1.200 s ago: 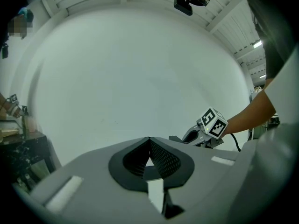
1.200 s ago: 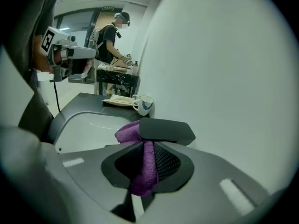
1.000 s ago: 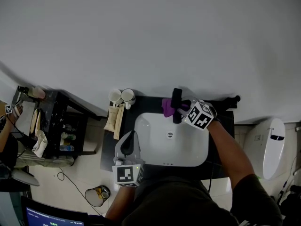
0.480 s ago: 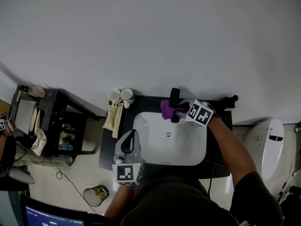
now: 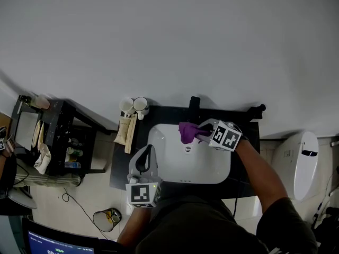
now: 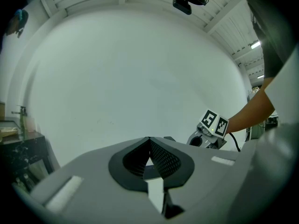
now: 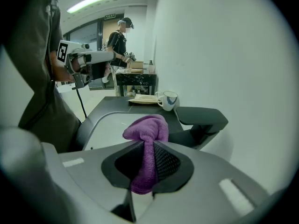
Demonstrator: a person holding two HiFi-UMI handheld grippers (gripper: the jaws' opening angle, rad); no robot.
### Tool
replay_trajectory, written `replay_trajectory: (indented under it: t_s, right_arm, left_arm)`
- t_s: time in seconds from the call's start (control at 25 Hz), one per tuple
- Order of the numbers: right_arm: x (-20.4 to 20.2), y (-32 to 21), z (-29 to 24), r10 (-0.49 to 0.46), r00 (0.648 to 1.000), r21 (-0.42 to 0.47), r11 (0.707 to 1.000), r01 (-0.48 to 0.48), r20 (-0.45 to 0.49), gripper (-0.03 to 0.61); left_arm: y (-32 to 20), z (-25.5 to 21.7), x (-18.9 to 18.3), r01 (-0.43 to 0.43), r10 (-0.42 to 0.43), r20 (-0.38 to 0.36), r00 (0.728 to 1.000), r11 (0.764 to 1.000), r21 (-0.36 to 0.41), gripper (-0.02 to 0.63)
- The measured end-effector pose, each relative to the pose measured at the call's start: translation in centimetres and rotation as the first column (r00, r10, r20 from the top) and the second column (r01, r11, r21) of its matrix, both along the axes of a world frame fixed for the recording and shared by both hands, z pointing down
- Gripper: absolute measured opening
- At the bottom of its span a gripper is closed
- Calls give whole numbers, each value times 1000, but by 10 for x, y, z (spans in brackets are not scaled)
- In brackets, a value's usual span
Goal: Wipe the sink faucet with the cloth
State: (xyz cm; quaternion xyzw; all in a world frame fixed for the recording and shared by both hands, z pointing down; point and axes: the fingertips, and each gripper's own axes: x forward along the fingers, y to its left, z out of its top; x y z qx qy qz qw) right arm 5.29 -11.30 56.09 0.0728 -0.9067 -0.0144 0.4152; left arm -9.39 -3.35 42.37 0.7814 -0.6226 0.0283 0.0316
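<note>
Here, your right gripper (image 5: 199, 132) clamps the purple cloth (image 5: 186, 132) above the white sink (image 5: 175, 165) at frame centre, near the black faucet (image 5: 194, 102); your left gripper (image 5: 146, 160), jaws together, sits lower left.

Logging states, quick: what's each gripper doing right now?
Left gripper: closed, nothing between its jaws.
Right gripper: closed on the purple cloth.

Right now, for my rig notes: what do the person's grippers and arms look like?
Left gripper and right gripper match: light grey bodies, black ribbed jaws, a white cube with black square markers each. A black cable trails from the left one. The person wears a dark short-sleeved top; forearms bare.
</note>
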Motion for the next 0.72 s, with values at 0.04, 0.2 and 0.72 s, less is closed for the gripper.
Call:
replay_trajectory:
  t_s: [0.04, 0.2, 0.72]
  right_arm:
    - [1, 2, 0, -3, 1000, 1, 1000, 3, 5, 54]
    - [2, 20, 3, -52, 998, 10, 999, 52, -18, 54]
    - [14, 29, 51, 3, 999, 263, 965, 6, -35, 55]
  left_arm:
    - [0, -1, 1, 0, 0, -2, 1000, 1000, -4, 18]
    - [1, -5, 4, -8, 8, -4, 1000, 1000, -1, 18]
    - [7, 6, -8, 26, -26, 2, 1000, 999, -31, 18]
